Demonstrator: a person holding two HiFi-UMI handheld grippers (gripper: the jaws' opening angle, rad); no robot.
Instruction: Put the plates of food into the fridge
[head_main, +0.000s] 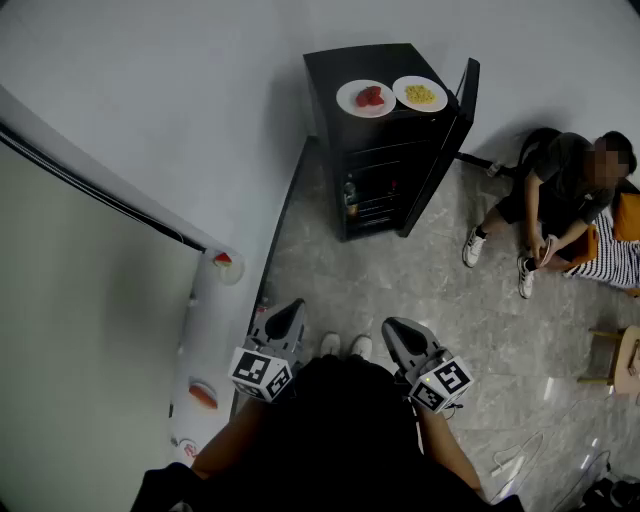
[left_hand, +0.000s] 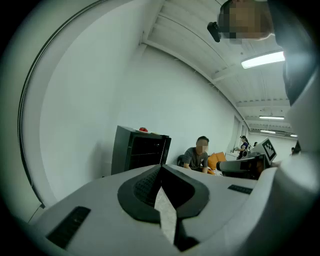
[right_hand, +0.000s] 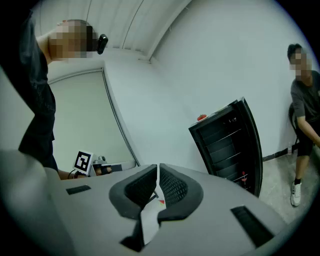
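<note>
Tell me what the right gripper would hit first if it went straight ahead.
Probably the white wall just left of the open fridge; the right gripper's path there looks free.

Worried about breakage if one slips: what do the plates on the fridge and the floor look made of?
Plates: white and smooth; probably glazed ceramic, though melamine would look alike. Floor: grey veined stone or stone-look tile, polished, judging by its reflections.

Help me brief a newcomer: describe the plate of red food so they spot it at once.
Look for the small black fridge against the white wall, its door open. Two round white plates sit side by side on its top. Pick the plate of red food, farther from the door, not the plate of yellow food.
</note>
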